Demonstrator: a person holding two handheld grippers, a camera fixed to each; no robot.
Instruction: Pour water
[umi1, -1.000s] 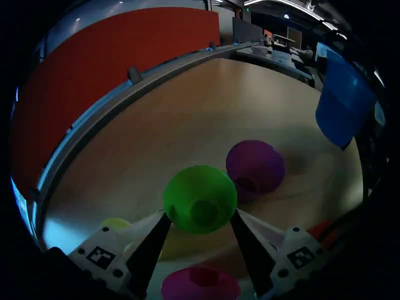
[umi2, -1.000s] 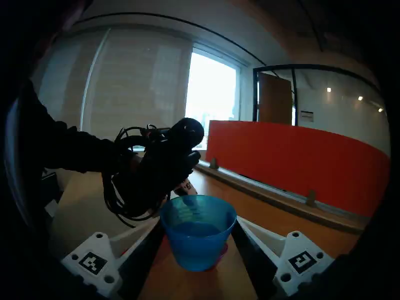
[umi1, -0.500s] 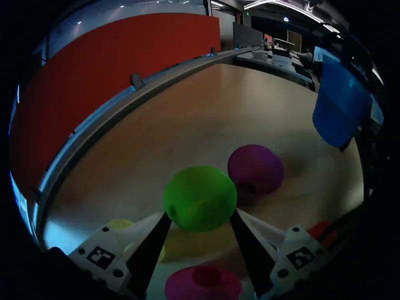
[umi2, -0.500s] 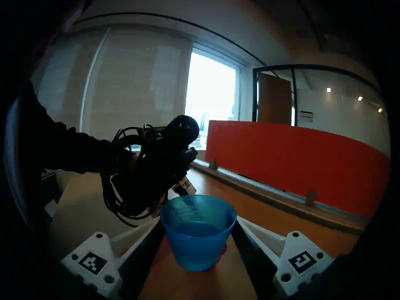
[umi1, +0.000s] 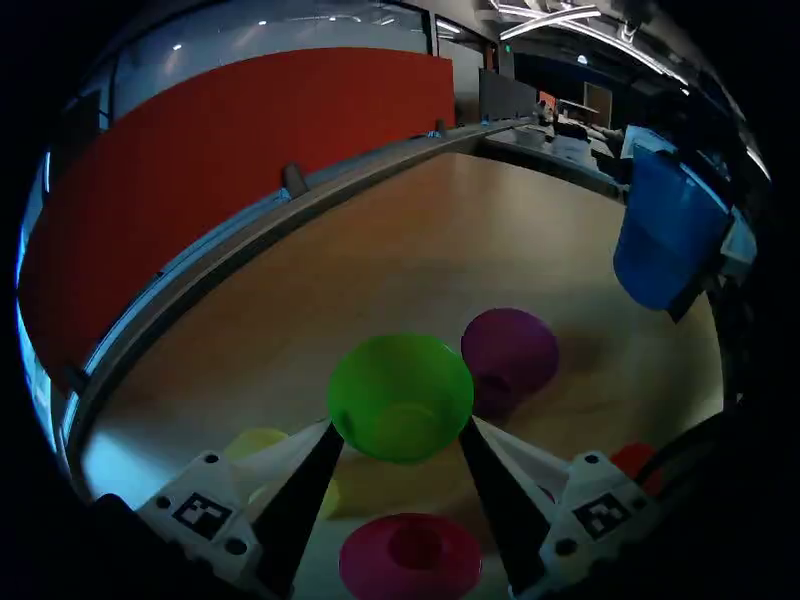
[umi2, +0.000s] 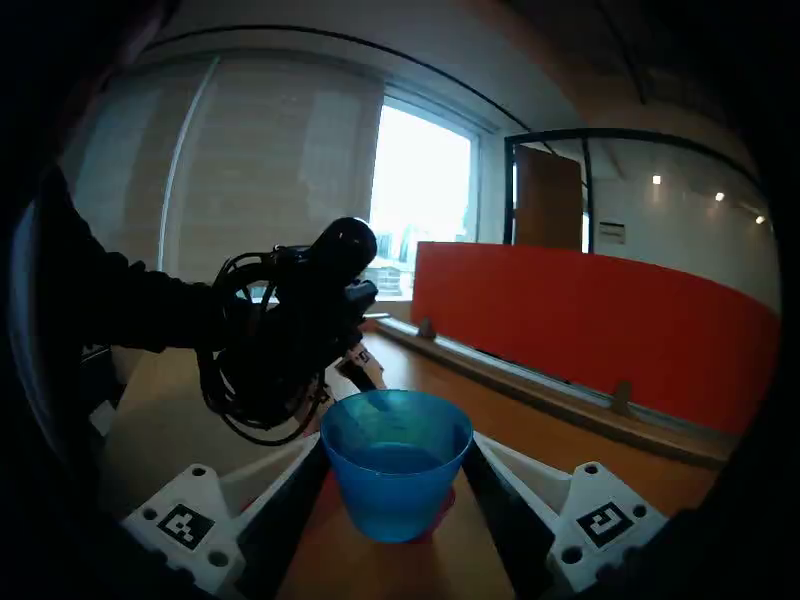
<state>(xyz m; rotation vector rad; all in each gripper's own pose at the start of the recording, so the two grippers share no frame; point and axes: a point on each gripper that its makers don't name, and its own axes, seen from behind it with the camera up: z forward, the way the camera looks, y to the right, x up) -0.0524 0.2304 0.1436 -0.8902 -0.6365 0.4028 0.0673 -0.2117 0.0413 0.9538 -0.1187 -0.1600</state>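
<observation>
My left tool (umi1: 400, 428) is clamping a green cup (umi1: 401, 397), my right tool (umi2: 395, 443) a blue cup (umi2: 396, 470) (water inside); I should be tipping slowly.

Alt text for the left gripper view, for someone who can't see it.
The left gripper holds a green cup between its jaws over a wooden table bearing a purple cup, a magenta cup and a yellow cup. A blue cup is held up at right. A red partition runs along the table's edge.
</observation>
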